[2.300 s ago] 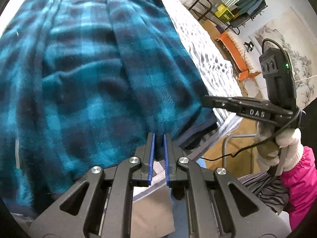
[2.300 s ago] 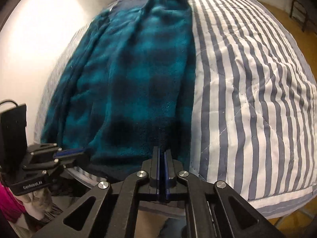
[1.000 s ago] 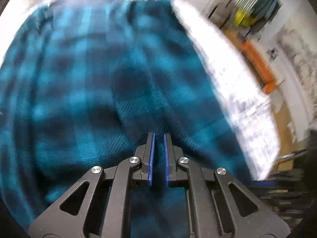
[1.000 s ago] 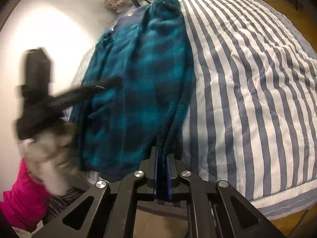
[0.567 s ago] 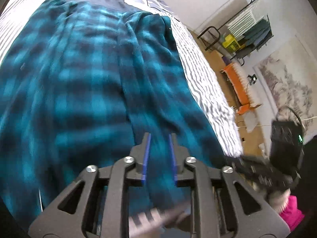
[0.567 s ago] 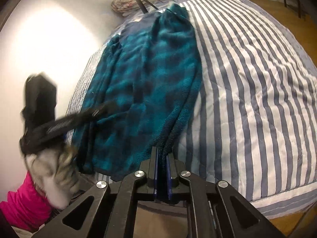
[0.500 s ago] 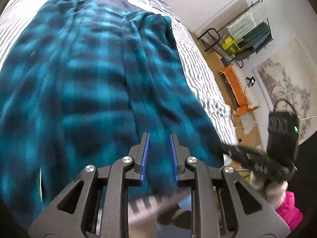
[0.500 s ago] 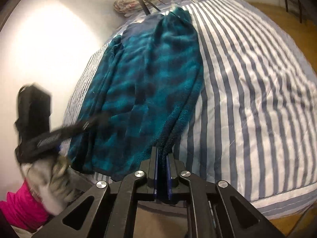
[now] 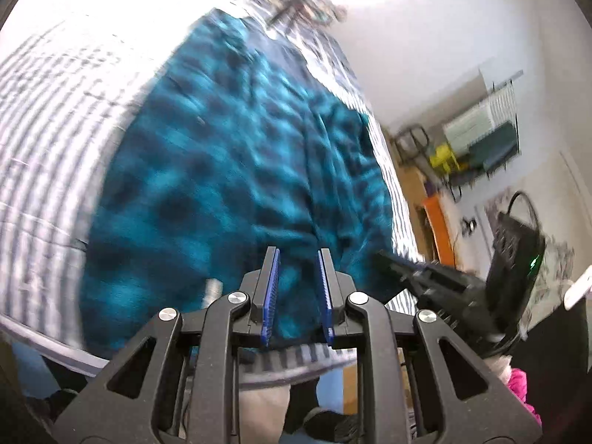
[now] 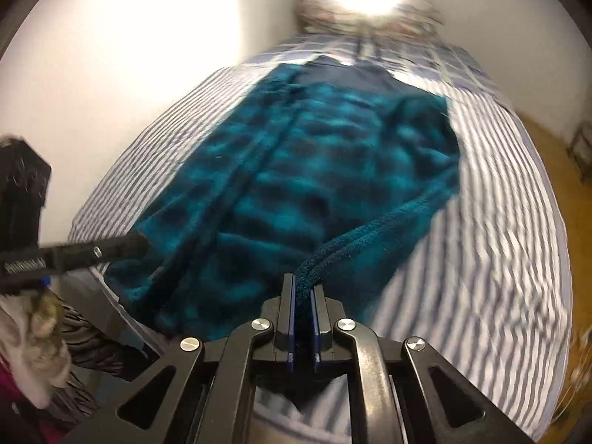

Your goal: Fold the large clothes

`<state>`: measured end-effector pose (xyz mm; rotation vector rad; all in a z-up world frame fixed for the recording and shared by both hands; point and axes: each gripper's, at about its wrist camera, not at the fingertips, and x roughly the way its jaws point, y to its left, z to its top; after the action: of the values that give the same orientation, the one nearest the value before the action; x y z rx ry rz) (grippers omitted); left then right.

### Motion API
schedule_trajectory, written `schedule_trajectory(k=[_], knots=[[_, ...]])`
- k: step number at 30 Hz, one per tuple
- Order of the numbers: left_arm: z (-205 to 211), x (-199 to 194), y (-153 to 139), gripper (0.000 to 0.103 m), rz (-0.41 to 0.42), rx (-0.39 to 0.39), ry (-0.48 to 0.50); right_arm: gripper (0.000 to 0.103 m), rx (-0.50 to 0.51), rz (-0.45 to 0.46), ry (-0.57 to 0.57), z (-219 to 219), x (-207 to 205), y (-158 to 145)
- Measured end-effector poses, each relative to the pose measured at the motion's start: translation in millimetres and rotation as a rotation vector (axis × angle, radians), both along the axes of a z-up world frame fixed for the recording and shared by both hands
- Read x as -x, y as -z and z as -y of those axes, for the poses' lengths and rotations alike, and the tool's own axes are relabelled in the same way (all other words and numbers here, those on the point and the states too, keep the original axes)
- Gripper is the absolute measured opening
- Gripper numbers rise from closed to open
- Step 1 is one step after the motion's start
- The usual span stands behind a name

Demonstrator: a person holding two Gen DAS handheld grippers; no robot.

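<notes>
A large teal and dark plaid fleece garment (image 9: pixel 229 170) lies lengthwise on a striped bed; it also shows in the right wrist view (image 10: pixel 318 170). My left gripper (image 9: pixel 296 255) is open and empty, raised above the garment's near end. My right gripper (image 10: pixel 302 281) is shut on the garment's dark hem edge and lifts it off the bed at the near right corner. Each gripper shows in the other's view, the right one (image 9: pixel 425 277) at the right, the left one (image 10: pixel 85 251) at the left. Both views are blurred.
The blue and white striped quilt (image 10: pixel 510 222) covers the bed (image 9: pixel 44 118). A white wall runs along the bed's far side. A rack with clothes (image 9: pixel 481 140) and an orange object (image 9: pixel 438 222) stand on the wooden floor. Pillows (image 10: pixel 362 14) lie at the bed's head.
My left gripper has opened wider and risen away from the garment. My right gripper, still shut on the hem, has lifted and swung left over the bed.
</notes>
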<state>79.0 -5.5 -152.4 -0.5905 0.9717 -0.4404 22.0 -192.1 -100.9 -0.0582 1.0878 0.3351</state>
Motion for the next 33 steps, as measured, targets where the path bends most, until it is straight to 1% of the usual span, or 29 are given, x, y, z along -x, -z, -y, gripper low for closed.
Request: schedule_trajectory(k=[3, 4, 5, 8, 12, 15, 17, 21, 23, 25, 26, 27, 29, 30, 31, 32, 33], knots=[[-27.2, -1.1, -0.3, 0.018, 0.002, 0.007, -0.065, 0.004, 0.059, -0.001, -0.107, -45.9, -11.9, 11.3], [-34.1, -0.7, 0.5, 0.018, -0.002, 0.010, -0.081, 0.004, 0.070, -0.004, -0.128, -55.1, -13.4, 15.0], [-41.9, -0.9, 2.6, 0.018, -0.007, 0.012, -0.098, 0.004, 0.086, -0.018, -0.166, -70.6, -16.1, 23.1], [-55.5, 0.0, 9.3, 0.018, -0.021, 0.007, -0.122, 0.005, 0.129, -0.057, -0.248, -98.5, -17.5, 46.0], [-63.6, 0.7, 20.2, 0.018, -0.045, 0.009, -0.141, 0.005, 0.187, -0.120, -0.320, -118.1, -16.6, 76.5], [-63.0, 1.8, 23.5, 0.018, -0.059, 0.009, -0.131, 0.005, 0.200, -0.117, -0.344, -119.0, -15.1, 81.1], [-57.2, 1.6, 26.2, 0.018, -0.066, 0.002, -0.114, 0.005, 0.165, -0.122, -0.336, -112.8, -14.4, 77.4], [-41.8, 2.5, 29.7, 0.018, -0.076, -0.015, -0.071, 0.005, 0.151, -0.100, -0.349, -103.6, -4.6, 65.3], [-35.1, 1.1, 32.2, 0.019, -0.081, -0.018, -0.053, 0.005, 0.108, -0.100, -0.339, -96.2, -1.9, 57.6], [-29.1, 1.3, 34.5, 0.022, -0.090, -0.017, -0.036, 0.005, 0.055, -0.098, -0.323, -83.8, -2.8, 49.5], [-27.4, 1.1, 35.1, 0.027, -0.093, -0.015, -0.033, 0.005, 0.027, -0.100, -0.312, -82.5, -4.6, 49.9], [-25.3, 1.1, 35.8, 0.029, -0.097, -0.013, -0.030, 0.011, -0.009, -0.109, -0.299, -78.2, -6.7, 50.9], [-22.2, 1.7, 35.4, 0.029, -0.101, -0.012, -0.023, 0.032, -0.114, -0.177, -0.278, -69.3, -13.4, 55.4], [-20.7, 2.1, 34.7, 0.029, -0.101, -0.010, -0.018, 0.034, -0.167, -0.192, -0.278, -63.4, -13.2, 53.4], [-19.9, 1.5, 34.2, 0.029, -0.101, -0.008, -0.014, 0.035, -0.191, -0.193, -0.280, -60.4, -13.9, 51.1], [-18.0, 1.1, 33.7, 0.030, -0.101, -0.005, -0.005, 0.036, -0.227, -0.188, -0.277, -53.4, -14.1, 45.4], [-14.9, 0.5, 33.6, 0.034, -0.103, -0.005, 0.007, 0.036, -0.260, -0.184, -0.269, -47.5, -13.0, 40.4]])
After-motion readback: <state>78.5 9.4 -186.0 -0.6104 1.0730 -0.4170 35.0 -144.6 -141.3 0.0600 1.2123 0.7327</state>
